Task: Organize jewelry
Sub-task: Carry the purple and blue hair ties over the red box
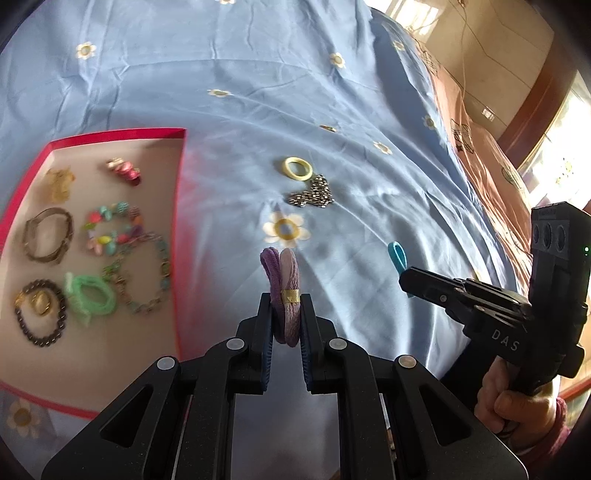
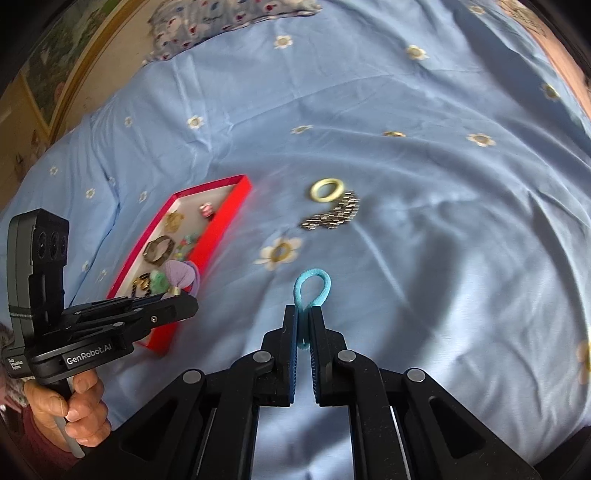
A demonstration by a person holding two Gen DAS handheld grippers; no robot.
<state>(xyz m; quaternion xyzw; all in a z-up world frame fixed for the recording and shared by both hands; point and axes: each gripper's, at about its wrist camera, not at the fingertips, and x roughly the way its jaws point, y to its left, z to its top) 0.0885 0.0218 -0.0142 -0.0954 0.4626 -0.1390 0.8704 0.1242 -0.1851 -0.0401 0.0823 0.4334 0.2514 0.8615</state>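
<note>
My left gripper [image 1: 286,301] is shut on a purple hair tie [image 1: 285,280] with a gold clasp, held above the blue sheet just right of the red box [image 1: 179,221]. The box holds several bracelets and a green hair tie [image 1: 88,295]. My right gripper [image 2: 303,314] is shut on a light blue hair tie [image 2: 312,288] whose loop sticks out past the fingertips. From the left wrist view the right gripper [image 1: 404,275] shows at the right with that blue hair tie [image 1: 397,256]. A yellow ring [image 1: 296,168] and a silver chain [image 1: 312,194] lie on the sheet beyond both grippers.
A blue bed sheet [image 2: 443,221] with daisy prints covers the whole work area. A floral pillow [image 2: 221,18] lies at the far edge. In the right wrist view the left gripper [image 2: 177,299] hovers over the red box [image 2: 221,229], held by a hand [image 2: 74,406].
</note>
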